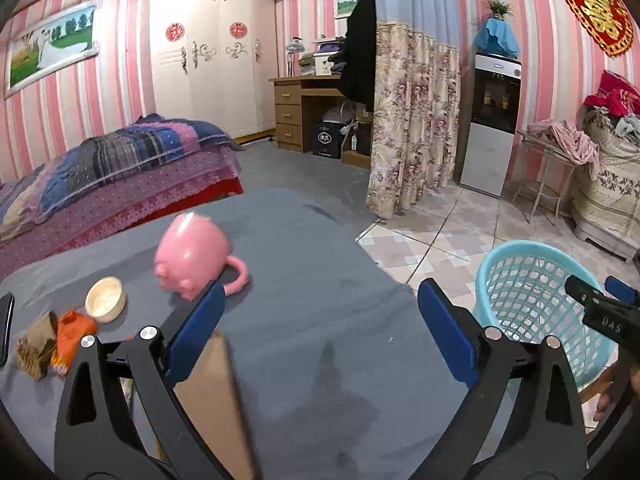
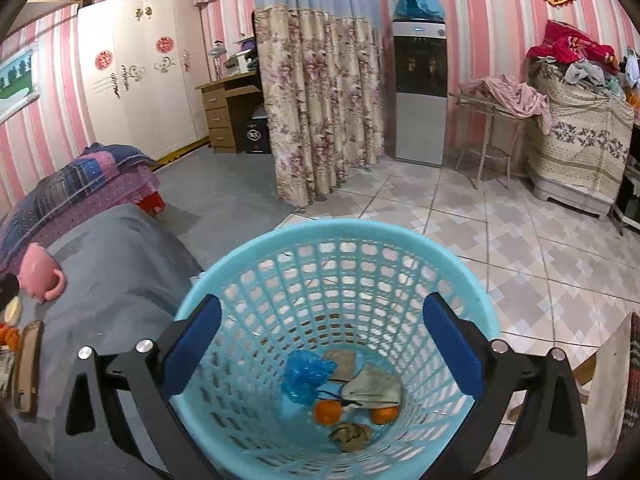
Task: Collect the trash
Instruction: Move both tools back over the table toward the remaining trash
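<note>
The right gripper [image 2: 322, 344] hung directly over the blue basket [image 2: 248, 256], jaws spread wide with nothing between them — a stance that suited a drop, since below its fingertips lay the collected scraps: a blue plastic bag [image 2: 306, 374], a crumpled grey wrapper [image 2: 374, 386], two bits of orange peel [image 2: 328, 412] and a brownish wad [image 2: 350, 436].

The left gripper [image 1: 320, 328] stood over the grey-covered table [image 1: 320, 240], jaws also wide and empty, though a brown cardboard piece [image 1: 212, 400] lay just under its left finger. Ahead and to its left sat the remaining trash — an orange wrapper [image 1: 70, 334] touching a brown paper scrap [image 1: 36, 346] — near a small cream bowl [image 1: 106, 299] and a tipped pink mug [image 1: 192, 256]. The basket stood off the table's edge to its right, apparently placed so either hand could reach it. The mug and bowl looked like keepers, not rubbish.
</note>
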{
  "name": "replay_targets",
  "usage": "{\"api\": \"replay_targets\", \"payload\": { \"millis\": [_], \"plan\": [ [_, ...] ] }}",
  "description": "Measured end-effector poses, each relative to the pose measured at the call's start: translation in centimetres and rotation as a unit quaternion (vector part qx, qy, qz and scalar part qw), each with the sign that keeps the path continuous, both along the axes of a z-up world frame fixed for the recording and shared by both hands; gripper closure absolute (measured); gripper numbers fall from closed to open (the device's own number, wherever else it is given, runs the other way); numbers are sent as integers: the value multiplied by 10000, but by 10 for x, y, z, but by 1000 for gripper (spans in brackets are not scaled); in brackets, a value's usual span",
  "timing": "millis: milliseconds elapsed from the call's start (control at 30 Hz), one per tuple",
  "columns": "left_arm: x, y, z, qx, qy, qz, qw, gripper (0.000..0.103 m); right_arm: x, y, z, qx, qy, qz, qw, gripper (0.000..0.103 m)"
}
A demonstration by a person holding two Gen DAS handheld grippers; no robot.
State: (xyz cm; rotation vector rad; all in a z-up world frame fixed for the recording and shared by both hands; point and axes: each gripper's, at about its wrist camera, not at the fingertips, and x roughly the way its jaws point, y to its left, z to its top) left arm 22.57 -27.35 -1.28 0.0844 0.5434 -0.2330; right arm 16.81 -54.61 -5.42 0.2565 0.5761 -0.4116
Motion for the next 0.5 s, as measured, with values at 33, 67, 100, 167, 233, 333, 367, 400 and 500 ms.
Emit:
{"api": "replay_targets", "payload": {
  "millis": [33,67,100,167,233,333,367,400,500],
  "plan": [
    [-2,5,0,-25,7,19,10000,9,-1,4,1,27,-29,35,10000,4],
    [-5,11,0,-25,-7,61,10000,9,-1,10,3,38,-55,84,9999,4],
    [-10,18,-1,9,-41,101,9999,9,-1,15,4,32,-69,138,9999,4],
    [-17,28,-1,75,-75,132,9999,9,-1,26,6,13,-64,229,9997,4],
    [-25,39,-3,108,-93,166,9998,9,-1,42,7,-17,-45,408,9992,4],
    [-35,55,-6,178,-22,224,9996,9,2,67,6,-195,123,612,9979,4],
    [-37,61,-7,192,11,237,9995,9,3,77,5,-269,169,678,9972,4],
    [-40,66,-8,196,31,258,9995,9,3,82,5,-292,178,728,9968,4],
    [-49,83,-9,184,41,318,9993,9,3,108,5,-324,51,997,9945,4]
  ]
}}
